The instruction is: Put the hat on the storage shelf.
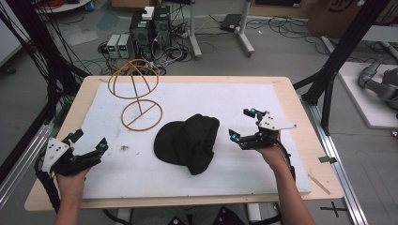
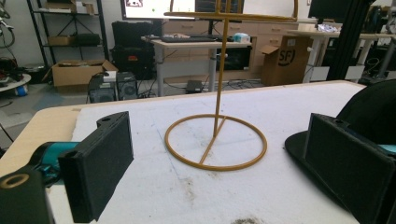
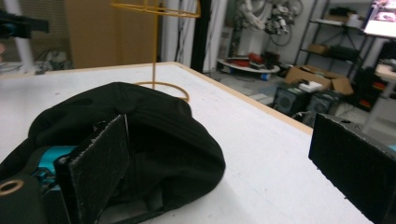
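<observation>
A black cap (image 1: 190, 140) lies in the middle of the white mat, brim toward the left. A gold wire hat stand (image 1: 138, 96) rises behind it at the left, with a ring base (image 2: 215, 142) and a thin post. My left gripper (image 1: 89, 146) hovers open near the mat's left edge, well left of the cap (image 2: 369, 109). My right gripper (image 1: 240, 124) is open just right of the cap (image 3: 140, 135), its jaws wide apart and holding nothing. The stand's base (image 3: 163, 86) shows beyond the cap.
The white mat (image 1: 244, 101) covers a wooden table (image 1: 300, 117). Black frame posts stand at both sides of the table. Computers and cables sit on the floor behind it. A small dirt smudge (image 1: 124, 148) marks the mat near the left gripper.
</observation>
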Demonstrator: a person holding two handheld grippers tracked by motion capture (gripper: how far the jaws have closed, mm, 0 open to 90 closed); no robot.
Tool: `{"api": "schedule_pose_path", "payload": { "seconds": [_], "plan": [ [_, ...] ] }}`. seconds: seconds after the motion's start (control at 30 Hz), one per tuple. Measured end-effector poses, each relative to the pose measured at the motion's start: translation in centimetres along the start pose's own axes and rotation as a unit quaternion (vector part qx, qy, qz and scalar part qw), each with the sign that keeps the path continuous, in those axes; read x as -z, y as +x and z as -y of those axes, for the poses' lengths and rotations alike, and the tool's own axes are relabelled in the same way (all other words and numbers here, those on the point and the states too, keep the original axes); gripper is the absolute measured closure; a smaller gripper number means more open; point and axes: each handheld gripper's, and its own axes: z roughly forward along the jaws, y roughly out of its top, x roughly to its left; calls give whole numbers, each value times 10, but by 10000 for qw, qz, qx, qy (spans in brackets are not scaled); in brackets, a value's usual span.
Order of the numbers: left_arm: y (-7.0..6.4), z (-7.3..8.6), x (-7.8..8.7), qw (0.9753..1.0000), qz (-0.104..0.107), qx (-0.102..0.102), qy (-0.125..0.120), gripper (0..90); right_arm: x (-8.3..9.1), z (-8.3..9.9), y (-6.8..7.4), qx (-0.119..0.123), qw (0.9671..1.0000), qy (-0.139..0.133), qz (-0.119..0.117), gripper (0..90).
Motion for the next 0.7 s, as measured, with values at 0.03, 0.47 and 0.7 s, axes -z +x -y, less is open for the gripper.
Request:
{"api": "schedule_pose_path", "payload": {
  "seconds": [0.03, 0.47, 0.7],
  "plan": [
    [0, 0, 0, 10000, 1, -2, 8, 86, -1, 0, 1, 59, 10000, -27, -35, 52],
    [-1, 1, -2, 10000, 38, 6, 24, 86, -24, 8, -4, 325, 9978, 224, -536, 78],
    [-1, 1, -2, 10000, 50, 17, 29, 86, -34, 9, -4, 420, 9966, 275, -646, 78]
  ]
}}
